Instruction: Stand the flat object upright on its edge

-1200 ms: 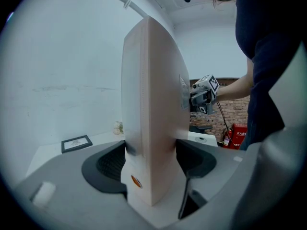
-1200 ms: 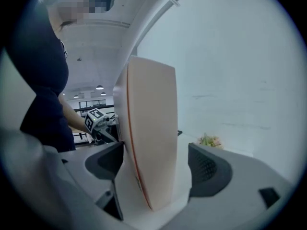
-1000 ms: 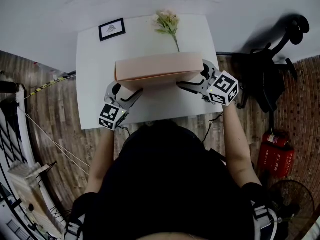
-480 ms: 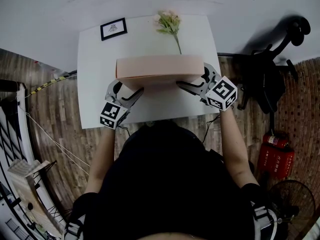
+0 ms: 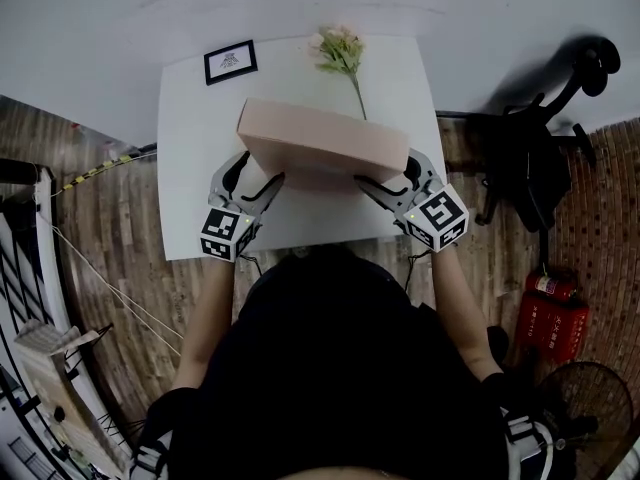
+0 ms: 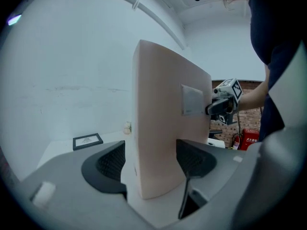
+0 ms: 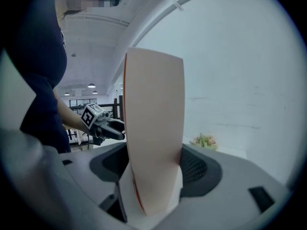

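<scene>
The box (image 5: 322, 140) hangs over the counter (image 5: 190, 168) between the two tools. Its long axis runs from one tool to the other, with the right end a little nearer the person. It is tipped up on a long edge and leaning, so one broad face shows from above; whether the low edge touches the counter cannot be told. The left tool (image 5: 255, 176) has its jaws wide around the left end. The jaw on the person's side lies against the broad face, and a thin gap shows at the other jaw. The right tool (image 5: 395, 176) is wide too, its jaws closing on the right end, both against the box's faces. Beyond the tools, a flower (image 5: 340, 53) lies on the counter just past the box, and a frame (image 5: 230, 61) lies beyond the left tool.
</scene>
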A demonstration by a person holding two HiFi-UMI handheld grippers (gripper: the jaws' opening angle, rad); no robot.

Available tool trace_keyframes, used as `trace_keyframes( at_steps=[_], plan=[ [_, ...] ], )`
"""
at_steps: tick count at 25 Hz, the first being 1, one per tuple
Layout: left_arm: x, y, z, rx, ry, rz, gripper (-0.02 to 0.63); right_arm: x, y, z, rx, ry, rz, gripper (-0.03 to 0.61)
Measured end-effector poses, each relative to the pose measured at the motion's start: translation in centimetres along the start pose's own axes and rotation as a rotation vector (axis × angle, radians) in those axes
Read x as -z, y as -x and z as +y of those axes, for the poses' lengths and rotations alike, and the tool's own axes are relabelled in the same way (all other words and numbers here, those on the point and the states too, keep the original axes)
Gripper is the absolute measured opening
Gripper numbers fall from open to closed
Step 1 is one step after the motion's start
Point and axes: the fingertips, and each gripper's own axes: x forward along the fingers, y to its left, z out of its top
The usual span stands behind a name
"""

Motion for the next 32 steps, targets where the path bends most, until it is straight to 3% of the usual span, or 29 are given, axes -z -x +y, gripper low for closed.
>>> trace_keyframes(
  at_steps=[6, 9, 17, 25, 32],
  plan=[
    [-0.5, 0.5, 0.7, -0.051, 0.023, -0.010, 0.338, 0.1, 0.3, -0.2, 0.143, -0.014, 0.026, 0.319],
    [-1.1, 0.7, 0.7, -0.067, 0.026, -0.026, 0.302, 0.1, 0.2, -0.4, 0.210, -0.049, 0.029, 0.318],
    [-2.9, 2.4, 1.1, -0.148, 0.062, -0.092, 0.019, -0.1, -0.6, -0.9, 0.417, -0.108, 0.069, 0.314],
    [-4.2, 4.0, 1.2, -0.168, 0.073, -0.131, 0.012, -0.7, -2.3, -1.8, 0.561, -0.152, 0.083, 0.313],
    [-4.1, 6.0, 1.9, -0.213, 0.090, -0.141, 0.012, -1.6, -4.6, -2.9, 0.620, -0.165, 0.073, 0.313]
  ],
)
